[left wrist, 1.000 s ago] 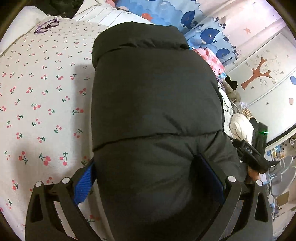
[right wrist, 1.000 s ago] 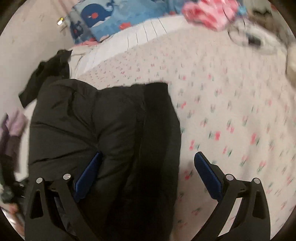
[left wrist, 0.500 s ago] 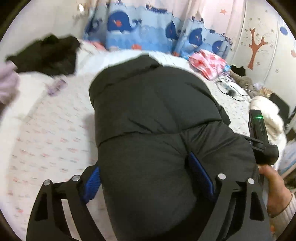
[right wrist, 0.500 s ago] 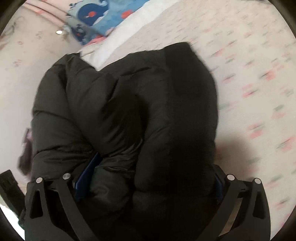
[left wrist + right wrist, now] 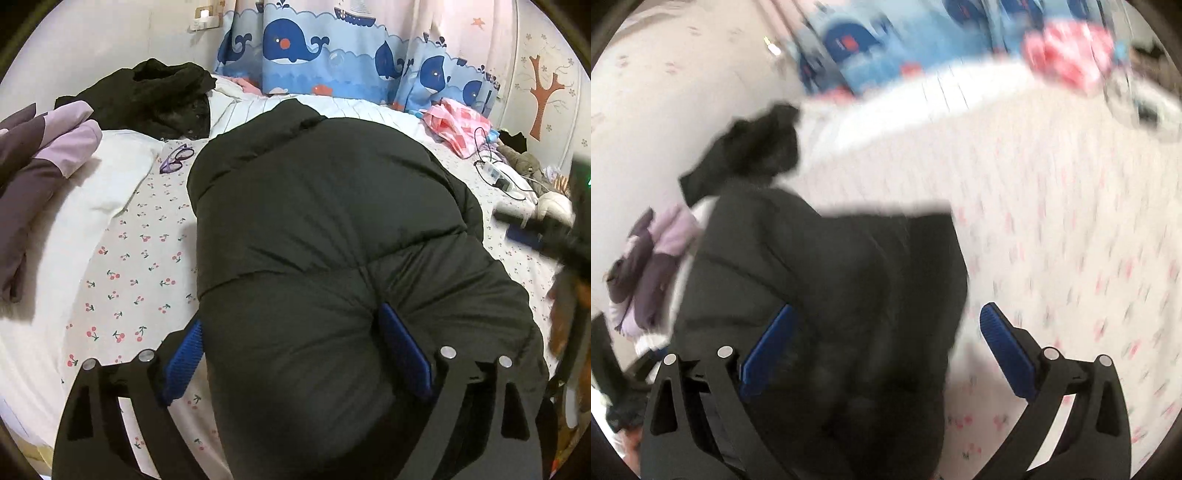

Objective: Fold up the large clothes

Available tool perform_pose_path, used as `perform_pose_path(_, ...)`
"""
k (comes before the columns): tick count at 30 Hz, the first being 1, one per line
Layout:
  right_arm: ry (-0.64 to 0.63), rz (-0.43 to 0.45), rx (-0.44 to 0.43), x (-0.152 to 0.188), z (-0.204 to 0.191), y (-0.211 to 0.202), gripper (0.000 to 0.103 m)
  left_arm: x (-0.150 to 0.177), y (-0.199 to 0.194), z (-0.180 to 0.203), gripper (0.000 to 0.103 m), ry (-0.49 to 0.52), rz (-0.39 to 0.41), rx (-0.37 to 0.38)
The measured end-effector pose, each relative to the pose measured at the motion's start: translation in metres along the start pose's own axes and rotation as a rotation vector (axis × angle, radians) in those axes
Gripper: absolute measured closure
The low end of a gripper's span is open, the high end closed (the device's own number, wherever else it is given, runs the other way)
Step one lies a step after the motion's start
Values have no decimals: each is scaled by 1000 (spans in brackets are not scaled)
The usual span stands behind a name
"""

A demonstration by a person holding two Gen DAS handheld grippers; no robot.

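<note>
**Puffy jacket bundle: seat the fold, then let go**

On the cherry-print bedsheet (image 5: 122, 258) lies the black puffer jacket (image 5: 325, 221), folded into a thick bundle, collar end toward the whale curtain (image 5: 332, 62). Left gripper (image 5: 295, 354) straddles the near end of the jacket, blue pads pressed into the padding, jaws easing apart. Right gripper (image 5: 886, 350) stands wide: left pad against the jacket's edge, right pad clear over bare sheet, gripping nothing. Likely step: settling the last fold. Best to press the bulk flat before fully releasing, since down springs back. Glasses (image 5: 176, 158) sit just left of the jacket; dark clothes (image 5: 147, 96) and a purple garment (image 5: 40, 162) farther left.
</note>
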State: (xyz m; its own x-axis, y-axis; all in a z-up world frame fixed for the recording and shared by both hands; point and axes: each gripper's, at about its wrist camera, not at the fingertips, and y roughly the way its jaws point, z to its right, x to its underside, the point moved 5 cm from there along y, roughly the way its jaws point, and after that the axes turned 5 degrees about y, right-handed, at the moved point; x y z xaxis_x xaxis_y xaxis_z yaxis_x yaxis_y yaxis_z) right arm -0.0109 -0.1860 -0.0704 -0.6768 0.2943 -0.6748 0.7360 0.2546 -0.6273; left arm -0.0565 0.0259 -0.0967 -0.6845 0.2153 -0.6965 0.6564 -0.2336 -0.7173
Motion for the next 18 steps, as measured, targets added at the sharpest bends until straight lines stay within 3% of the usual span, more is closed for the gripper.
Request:
perform_pose_path(3,-91,17,-50,-16,-43,13,6,1,0,-3,14,2,19,-1)
perform_pose_path(6,-126,-7,-10,-18,-62,53,6,6,-2,-6,11,16,38,-9)
perform_pose_path(8,-102,-46,57,-2,-54,89,6,8,-5,-9,9,27,59,-19)
perform_pose_path(10,17,-68,29,10,-41,112,6,7,-10,-12,8,20,78,-4)
perform_pose_path(18,79,-28,20,35,-21,103,6,9,-14,-2,7,95,84,-34)
